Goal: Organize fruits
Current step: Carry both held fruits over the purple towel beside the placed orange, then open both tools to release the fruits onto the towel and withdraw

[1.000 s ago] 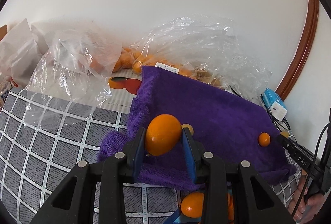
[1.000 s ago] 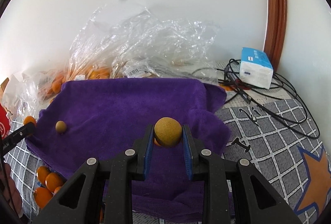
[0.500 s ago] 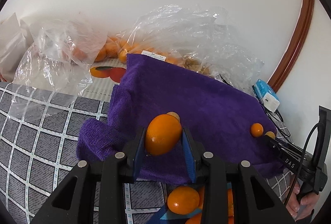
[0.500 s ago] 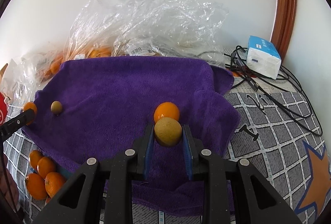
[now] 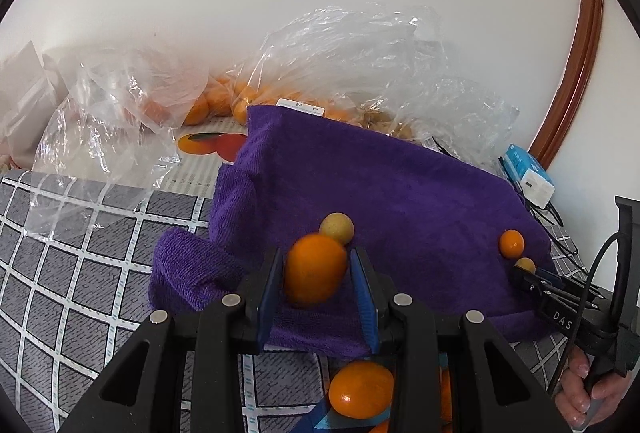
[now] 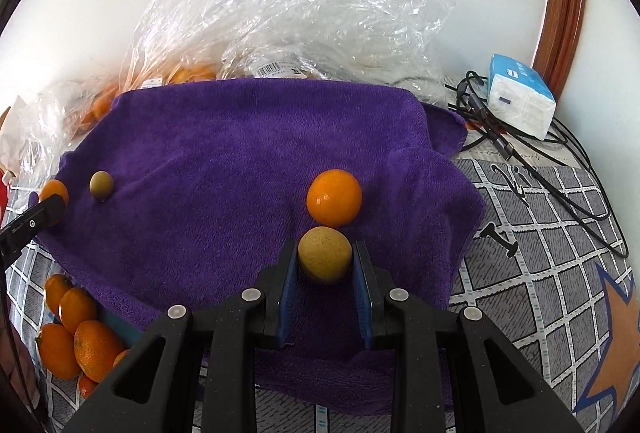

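Over the purple towel [image 6: 224,137], both hand-held grippers have sunk, left [image 5: 316,277] clamping an orange [image 5: 314,269], right [image 6: 325,265] a tan fruit [image 6: 325,253].

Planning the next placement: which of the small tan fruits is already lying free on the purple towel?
The tan fruit near the towel's left edge; the other tan fruit is clamped in the right gripper.

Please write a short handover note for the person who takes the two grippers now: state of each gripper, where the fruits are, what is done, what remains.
Left gripper: shut on an orange, at the purple towel's left edge.
Right gripper: shut on a tan fruit, just behind a loose orange on the towel.
Done: the loose orange and a small tan fruit already lie on the towel.
Left: set both held fruits down; more oranges wait beside the towel.
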`<state>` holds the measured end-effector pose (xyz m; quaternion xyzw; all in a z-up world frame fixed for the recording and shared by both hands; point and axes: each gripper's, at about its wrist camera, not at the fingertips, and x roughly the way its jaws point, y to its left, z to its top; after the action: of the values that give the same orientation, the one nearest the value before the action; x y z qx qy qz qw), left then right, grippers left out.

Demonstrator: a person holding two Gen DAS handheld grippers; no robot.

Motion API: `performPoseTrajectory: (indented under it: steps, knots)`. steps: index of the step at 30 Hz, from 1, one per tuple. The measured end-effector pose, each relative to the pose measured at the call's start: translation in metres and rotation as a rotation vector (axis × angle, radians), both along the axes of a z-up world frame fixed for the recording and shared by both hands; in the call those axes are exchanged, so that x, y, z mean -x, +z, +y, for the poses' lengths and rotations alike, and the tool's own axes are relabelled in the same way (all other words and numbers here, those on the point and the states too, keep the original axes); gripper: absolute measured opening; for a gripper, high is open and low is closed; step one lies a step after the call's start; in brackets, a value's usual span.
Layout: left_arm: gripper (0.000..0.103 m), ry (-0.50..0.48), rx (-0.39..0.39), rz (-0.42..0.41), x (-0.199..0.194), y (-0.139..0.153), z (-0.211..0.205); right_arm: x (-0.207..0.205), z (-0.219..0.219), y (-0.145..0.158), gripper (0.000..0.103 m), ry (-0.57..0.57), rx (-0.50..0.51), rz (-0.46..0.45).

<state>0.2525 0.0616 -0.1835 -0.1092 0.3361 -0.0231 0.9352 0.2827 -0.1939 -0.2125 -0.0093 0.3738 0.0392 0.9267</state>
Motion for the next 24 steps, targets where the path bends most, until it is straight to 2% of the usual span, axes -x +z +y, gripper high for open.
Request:
performPoseTrajectory:
  steps: [7,12,19,24]
  knots:
    - [0.033,-0.004,-0.022,0.001,-0.001,0.000,-0.002,0.003,-0.002,0.003,0.029,-0.004,-0.003,-0.018]
    - [0.033,-0.005,-0.023,-0.003,0.001,0.001,-0.003,0.008,-0.001,0.007,0.040,-0.005,-0.008,-0.045]
    - [0.047,-0.029,-0.033,-0.071,0.013,0.016,-0.006,0.015,0.001,0.016,0.044,-0.014,-0.021,-0.084]
    - [0.048,-0.036,-0.035,-0.090,0.022,0.029,-0.004,0.020,0.002,0.030,0.044,-0.012,-0.027,-0.115]
